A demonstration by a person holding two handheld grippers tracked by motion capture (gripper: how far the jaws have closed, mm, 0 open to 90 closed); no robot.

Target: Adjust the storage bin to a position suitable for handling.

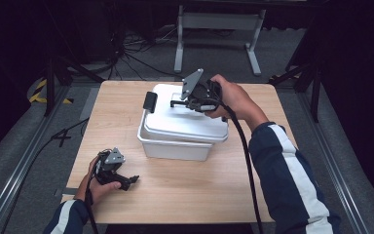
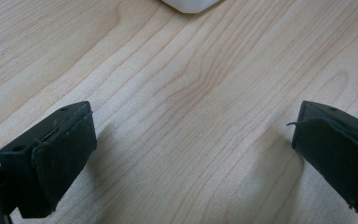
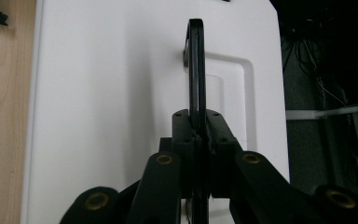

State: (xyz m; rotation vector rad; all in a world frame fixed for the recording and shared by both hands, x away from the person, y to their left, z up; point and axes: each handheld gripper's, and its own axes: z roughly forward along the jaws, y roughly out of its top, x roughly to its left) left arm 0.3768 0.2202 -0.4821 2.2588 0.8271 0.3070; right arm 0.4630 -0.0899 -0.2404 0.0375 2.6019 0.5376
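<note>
A white plastic box (image 1: 175,146) stands mid-table with its white lid (image 1: 185,122) sitting askew on top, shifted toward the far right. The lid's thin black handle (image 3: 196,70) stands upright, and my right gripper (image 1: 184,103) is shut on it from the right side; in the right gripper view the jaws pinch the handle's near end over the lid (image 3: 112,93). A black latch (image 1: 150,101) sticks up at the box's far left. My left gripper (image 1: 128,182) rests low near the table's front left, open, its pads (image 2: 65,149) wide apart over bare wood.
The wooden table (image 1: 185,195) has free room in front of and beside the box. A rounded white corner of the box (image 2: 189,4) lies just ahead of my left gripper. A metal stand (image 1: 219,22) and cables lie on the floor beyond the far edge.
</note>
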